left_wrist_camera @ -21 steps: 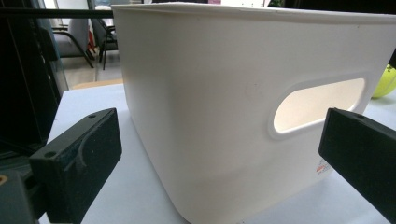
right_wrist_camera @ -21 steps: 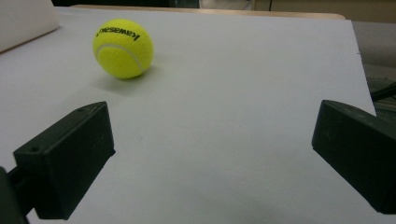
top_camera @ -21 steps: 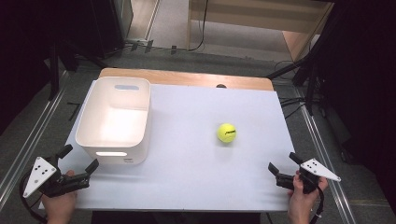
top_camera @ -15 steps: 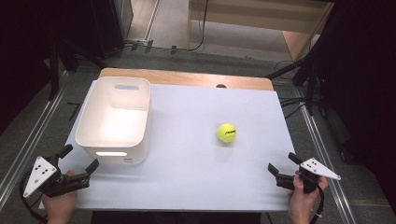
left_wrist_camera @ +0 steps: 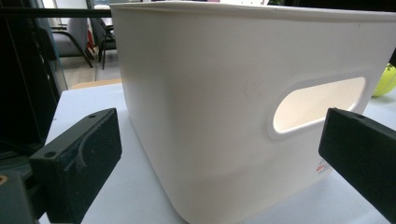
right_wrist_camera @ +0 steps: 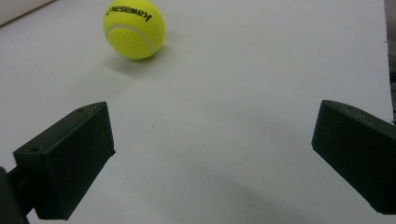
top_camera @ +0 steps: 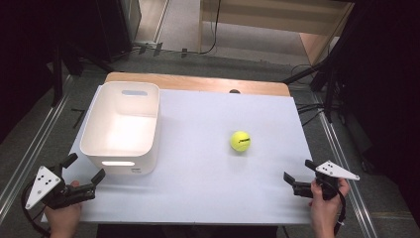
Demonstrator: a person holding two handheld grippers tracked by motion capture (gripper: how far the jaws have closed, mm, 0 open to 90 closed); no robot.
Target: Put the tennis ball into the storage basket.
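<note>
A yellow tennis ball (top_camera: 240, 141) lies on the white table top (top_camera: 208, 188), right of centre; it also sits at the upper left (right_wrist_camera: 134, 29) in the right gripper view. A white plastic bin (top_camera: 121, 129) with a handle slot stands at the left, its wall (left_wrist_camera: 224, 107) close ahead in the left gripper view. My left gripper (top_camera: 85, 172) rests open at the near left corner, just in front of the bin. My right gripper (top_camera: 299, 171) is open at the near right edge, some way short of the ball. Nothing is between either pair of jaws.
A wooden strip (top_camera: 198, 82) runs along the table's far edge. Metal rails (top_camera: 341, 148) flank both sides of the table. Dark stands and cables sit on the floor beyond.
</note>
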